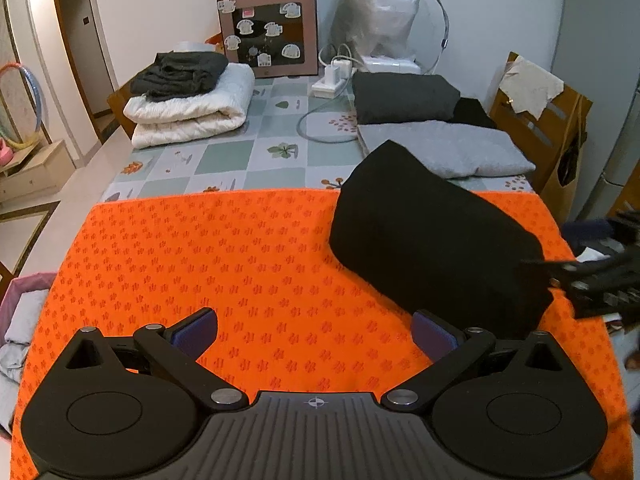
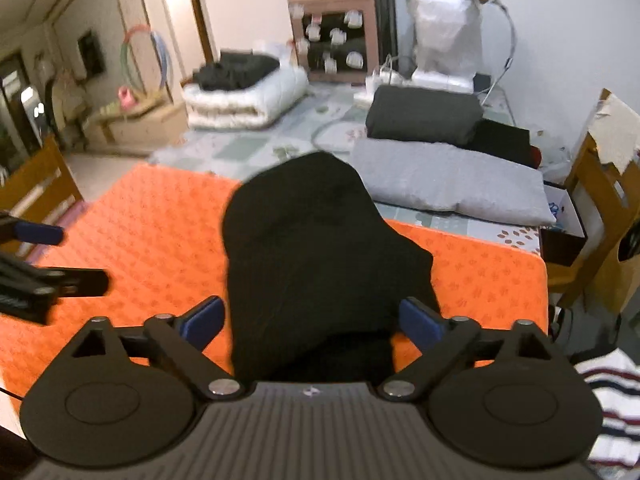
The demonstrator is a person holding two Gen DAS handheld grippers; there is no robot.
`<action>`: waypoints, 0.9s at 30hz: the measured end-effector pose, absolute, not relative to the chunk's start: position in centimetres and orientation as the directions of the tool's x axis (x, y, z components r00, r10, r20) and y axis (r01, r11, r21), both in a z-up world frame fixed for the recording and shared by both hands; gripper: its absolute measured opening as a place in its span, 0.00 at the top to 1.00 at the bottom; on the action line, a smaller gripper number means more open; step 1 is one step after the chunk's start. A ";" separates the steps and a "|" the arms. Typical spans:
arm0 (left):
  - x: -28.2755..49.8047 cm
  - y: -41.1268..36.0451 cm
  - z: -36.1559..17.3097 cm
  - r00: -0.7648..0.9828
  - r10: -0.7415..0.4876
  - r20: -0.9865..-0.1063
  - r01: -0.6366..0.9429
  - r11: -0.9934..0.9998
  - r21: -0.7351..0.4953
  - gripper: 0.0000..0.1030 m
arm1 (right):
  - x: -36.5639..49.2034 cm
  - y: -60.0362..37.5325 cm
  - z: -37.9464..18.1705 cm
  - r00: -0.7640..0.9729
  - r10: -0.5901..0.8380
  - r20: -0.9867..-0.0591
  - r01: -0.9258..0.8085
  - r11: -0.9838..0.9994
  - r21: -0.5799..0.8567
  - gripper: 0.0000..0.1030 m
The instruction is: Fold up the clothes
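Between the right gripper (image 2: 312, 320) pads: folded black garment (image 2: 320, 248), jaws spread wide.
Only the left wrist view shows the left gripper (image 1: 314, 334) gaping over bare orange cloth (image 1: 200, 256).

Plain white walls (image 1: 520, 20) all round, pale glossy floor (image 1: 80, 184). A wooden chair (image 1: 536, 136) stands at the table's right edge, a low beige cabinet (image 1: 28, 172) sits off to the left by a doorway (image 1: 76, 32), with a hula hoop (image 1: 24, 108) leaning there. Soft indoor light.
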State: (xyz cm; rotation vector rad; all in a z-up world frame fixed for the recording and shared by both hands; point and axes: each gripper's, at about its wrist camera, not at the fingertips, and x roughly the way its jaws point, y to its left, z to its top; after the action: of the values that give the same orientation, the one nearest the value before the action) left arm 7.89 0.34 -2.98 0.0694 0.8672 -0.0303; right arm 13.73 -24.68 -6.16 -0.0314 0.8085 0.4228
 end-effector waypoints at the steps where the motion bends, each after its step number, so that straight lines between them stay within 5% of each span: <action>1: 7.9 0.5 -3.1 0.644 0.003 -0.765 0.052 0.998 0.048 0.00 | 14.7 -24.4 -6.8 0.599 0.353 -0.719 -0.391 0.912 0.122 0.04; 8: 8.4 1.7 -4.2 0.625 0.024 -0.781 0.016 0.999 0.044 0.00 | 19.4 -22.1 -11.0 0.465 0.414 -0.782 -0.434 0.877 0.206 0.06; 12: 8.5 2.4 -4.8 0.619 0.026 -0.785 0.006 0.999 0.037 0.00 | 20.6 -21.8 -11.4 0.467 0.434 -0.770 -0.374 0.886 0.273 0.67; 14: 8.7 2.9 -5.0 0.620 0.031 -0.784 -0.005 0.999 0.035 0.00 | 21.7 -22.5 -10.5 0.472 0.486 -0.735 -0.311 0.872 0.378 0.75; 19: 9.3 3.9 -5.0 0.628 0.041 -0.777 -0.033 0.999 0.027 0.00 | 24.5 -22.7 -6.3 0.541 0.591 -0.599 -0.269 0.796 0.543 0.81; 27: 10.9 5.9 -4.4 0.655 0.082 -0.751 -0.080 0.996 0.039 0.00 | 31.8 -18.6 1.4 0.669 0.634 -0.388 -0.359 0.733 0.578 0.82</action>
State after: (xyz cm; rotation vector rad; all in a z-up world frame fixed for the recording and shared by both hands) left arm 10.86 5.93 -4.42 0.0025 0.8515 0.0915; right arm 31.79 -18.62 1.36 0.4871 0.6119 0.5847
